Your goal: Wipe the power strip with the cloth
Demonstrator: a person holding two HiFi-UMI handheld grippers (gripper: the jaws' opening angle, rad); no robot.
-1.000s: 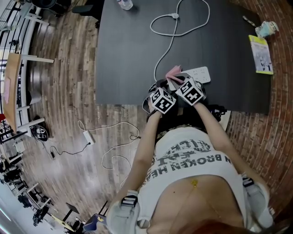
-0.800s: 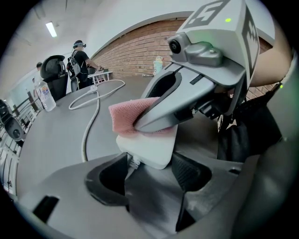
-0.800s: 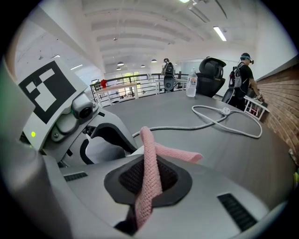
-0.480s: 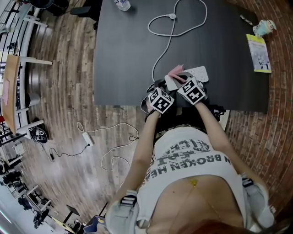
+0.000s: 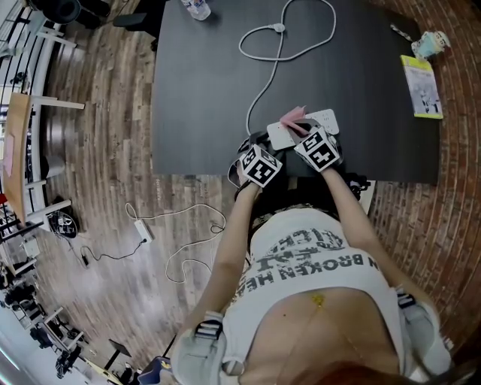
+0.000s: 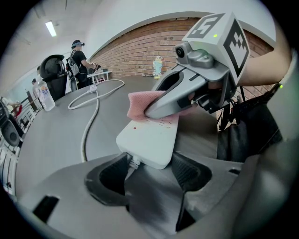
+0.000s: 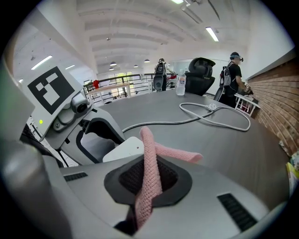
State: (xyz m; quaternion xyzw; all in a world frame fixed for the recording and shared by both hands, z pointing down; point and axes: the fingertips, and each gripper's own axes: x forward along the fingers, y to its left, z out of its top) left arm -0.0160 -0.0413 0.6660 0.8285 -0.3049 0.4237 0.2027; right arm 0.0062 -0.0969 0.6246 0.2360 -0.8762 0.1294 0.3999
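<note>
Compared with a second ago, the left gripper (image 6: 149, 171) sits a little further toward 9 o'clock in the head view. The cable end of the power strip (image 6: 149, 140), then covered by the grippers, now shows in front of it. The right gripper (image 7: 149, 179) has barely moved and still works over the strip's top. The whole view has also slid slightly, so the shift of the strip itself is hard to judge.

The left gripper's jaws stand spread to the strip's width, one on each side of its cable end, closed on it. The right gripper's jaws are pressed together on the pink cloth (image 7: 152, 156). The cloth trails out toward 12 o'clock and lies on the strip's upper face.

The strip lies near the 6 o'clock edge of the black table (image 5: 203, 90). Its white cable (image 5: 263, 90) runs toward 12 o'clock and ends in one loop.

By count:
- Two grippers, one cloth, and one power strip on the table.
- One second power strip (image 5: 145, 227) with its own cable, on the wooden floor at 8 o'clock.
- One clear bottle (image 5: 197, 7) at the table's 11 o'clock edge.
- One yellow booklet (image 5: 424, 86) at 2 o'clock, with one small figure (image 5: 425, 45) just beyond it.
</note>
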